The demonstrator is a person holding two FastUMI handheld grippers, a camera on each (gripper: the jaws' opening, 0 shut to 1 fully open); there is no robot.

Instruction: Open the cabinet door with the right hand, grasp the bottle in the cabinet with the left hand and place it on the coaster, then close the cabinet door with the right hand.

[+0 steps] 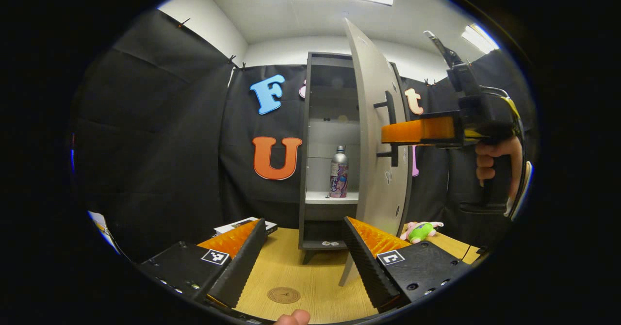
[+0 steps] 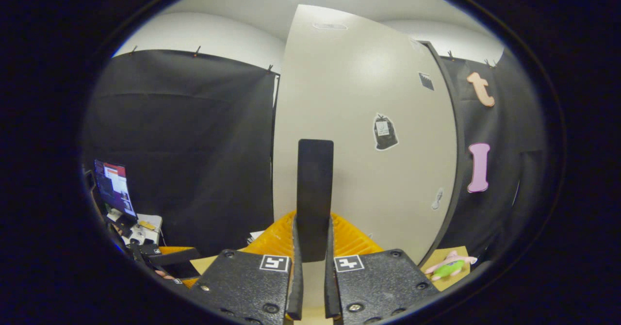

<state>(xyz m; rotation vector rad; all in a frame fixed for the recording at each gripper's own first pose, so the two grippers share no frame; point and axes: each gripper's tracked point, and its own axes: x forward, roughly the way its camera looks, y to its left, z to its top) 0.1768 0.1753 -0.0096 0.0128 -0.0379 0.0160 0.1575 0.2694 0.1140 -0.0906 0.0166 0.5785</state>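
Observation:
In the left gripper view a grey cabinet point(image 1: 306, 145) stands on the wooden table with its door point(image 1: 376, 121) swung partly open. A silver bottle point(image 1: 339, 171) with a coloured label stands upright on the shelf inside. A round brown coaster point(image 1: 284, 295) lies on the table between my left gripper's fingers. My left gripper point(image 1: 303, 254) is open, low over the table, well short of the cabinet. My right gripper point(image 1: 390, 133), held by a hand, sits at the door's black handle point(image 1: 391, 106). In the right gripper view my right gripper point(image 2: 313, 240) is shut on the black handle point(image 2: 315, 189).
A pink and green plush toy point(image 1: 420, 231) lies on the table right of the cabinet, also the plush toy point(image 2: 449, 266) in the right gripper view. A white booklet point(image 1: 240, 224) lies left of the cabinet. A monitor point(image 2: 112, 186) and desk clutter sit far left.

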